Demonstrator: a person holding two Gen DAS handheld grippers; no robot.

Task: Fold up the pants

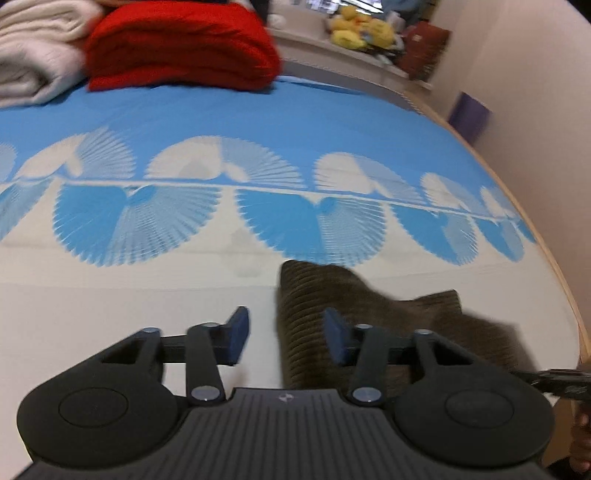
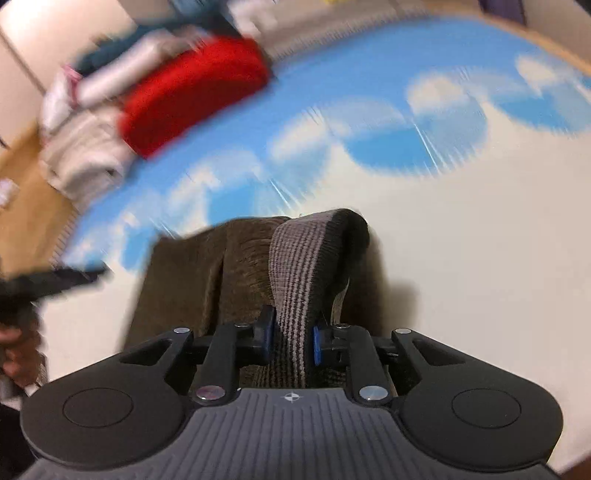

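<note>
The brown ribbed pants (image 1: 373,295) lie bunched on the bed, low and right of centre in the left wrist view. My left gripper (image 1: 286,338) is open and empty just above their left edge. In the right wrist view my right gripper (image 2: 290,341) is shut on a ribbed band of the pants (image 2: 295,266), which loops up between the fingers. The rest of the pants (image 2: 192,273) hangs and spreads to the left. The left gripper's tip (image 2: 70,277) shows at the far left, blurred.
The bed has a blue and white fan-patterned cover (image 1: 258,140). A folded red blanket (image 1: 181,48) and a cream blanket (image 1: 33,48) lie at its far end. Yellow plush toys (image 1: 358,27) sit on a shelf behind. A wall (image 1: 535,110) runs along the right.
</note>
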